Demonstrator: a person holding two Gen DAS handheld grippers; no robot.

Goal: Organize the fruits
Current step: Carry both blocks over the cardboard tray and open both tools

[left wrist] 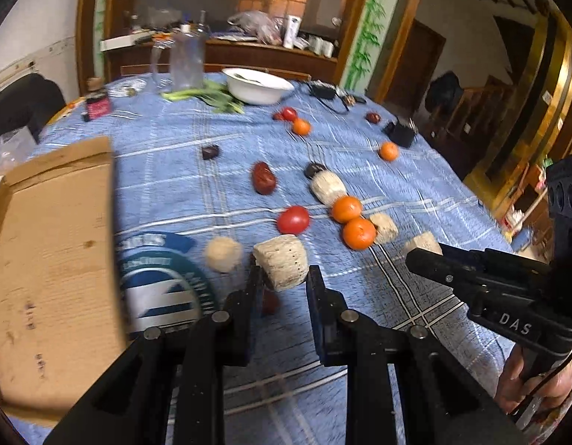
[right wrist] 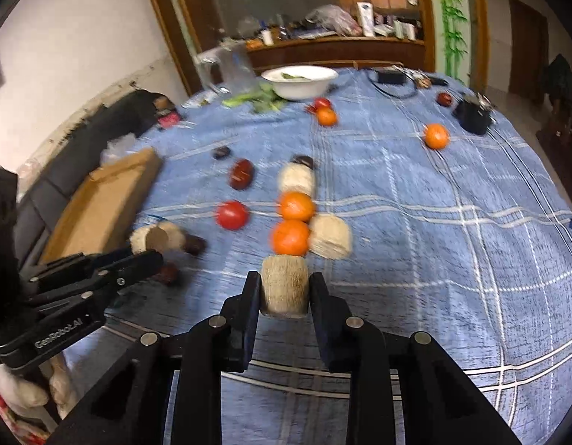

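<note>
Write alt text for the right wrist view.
The right claw grips a pale beige chunk just above a blue plaid tablecloth. Ahead lie two oranges, more beige chunks, a tomato and a white bowl; the left claw enters at left by a cardboard box.

Pale corn chunks [right wrist: 285, 288], oranges [right wrist: 290, 236], tomatoes [right wrist: 232, 214] scattered, blue cloth
</note>
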